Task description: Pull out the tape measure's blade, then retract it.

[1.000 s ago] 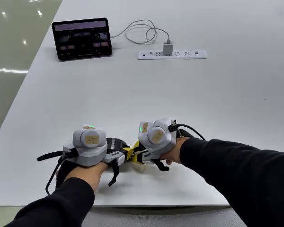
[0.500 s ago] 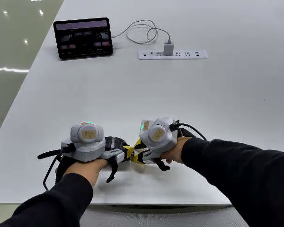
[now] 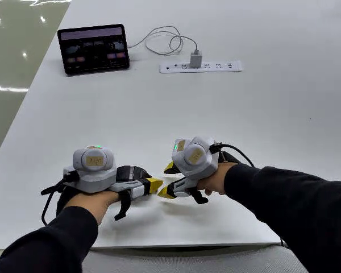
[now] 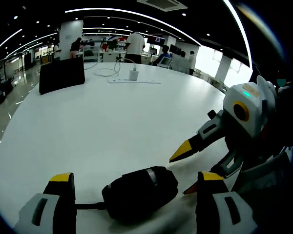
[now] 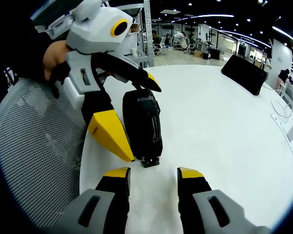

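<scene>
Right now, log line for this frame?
left tongs: open around tape measure | right tongs: open, holding nothing | tape measure: on table, retracted

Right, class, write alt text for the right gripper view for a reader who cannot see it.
A black tape measure lies on a white table between the left gripper's yellow-tipped fingers. The right gripper, open and empty, points at its near end from the bottom.
</scene>
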Demonstrator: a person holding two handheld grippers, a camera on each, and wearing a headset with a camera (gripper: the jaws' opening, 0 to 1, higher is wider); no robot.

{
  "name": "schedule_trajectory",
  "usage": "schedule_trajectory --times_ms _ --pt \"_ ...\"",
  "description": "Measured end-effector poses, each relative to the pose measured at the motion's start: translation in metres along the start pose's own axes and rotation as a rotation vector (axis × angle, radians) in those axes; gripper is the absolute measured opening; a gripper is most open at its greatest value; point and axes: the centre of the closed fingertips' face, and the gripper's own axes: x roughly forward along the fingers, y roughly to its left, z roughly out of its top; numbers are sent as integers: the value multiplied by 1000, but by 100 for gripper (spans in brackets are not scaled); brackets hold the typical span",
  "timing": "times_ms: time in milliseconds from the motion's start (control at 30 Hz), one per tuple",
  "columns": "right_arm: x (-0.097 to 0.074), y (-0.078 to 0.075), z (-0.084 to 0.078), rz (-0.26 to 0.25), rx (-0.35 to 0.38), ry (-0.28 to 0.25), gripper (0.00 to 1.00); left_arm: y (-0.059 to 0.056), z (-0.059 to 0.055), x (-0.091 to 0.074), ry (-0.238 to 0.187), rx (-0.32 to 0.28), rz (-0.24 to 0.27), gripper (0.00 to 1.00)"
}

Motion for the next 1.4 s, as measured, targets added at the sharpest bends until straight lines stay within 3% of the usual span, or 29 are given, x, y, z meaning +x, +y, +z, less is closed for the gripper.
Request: schedule_trajectory --times_ms 100,133,167,233,367,500,700,900,1033,1300,1400 --pt "-5 2 0 -5 -8 -1 36 -7 -3 -1 26 -34 -53 100" --pt "-8 3 1 -5 -15 -5 37 -15 7 -1 -28 -52 -99 100" --pt "-10 3 2 -8 -13 -8 37 -17 12 -3 -55 -43 -117 100" --pt "-15 3 2 -11 -11 -14 39 -16 13 -5 -53 38 -109 100" --pt "-25 -2 -1 -27 7 -25 40 -20 10 -9 -19 49 -134 100" --pt "-36 -9 -3 -49 53 -48 43 -20 12 -16 -23 61 -160 100" --pt "-57 -11 -3 -81 93 -89 48 -13 15 -24 -56 104 -195 100" --pt "-80 -12 -9 -108 110 -115 53 3 18 -34 -72 131 -190 100" --pt "-93 -15 -23 -136 141 -120 56 9 19 -40 -83 145 -195 100" --pt "-112 -13 -51 -174 189 -122 60 16 6 -47 -56 188 -203 100" --pt "-118 -11 -61 -185 198 -113 62 14 2 -50 -44 246 -214 100"
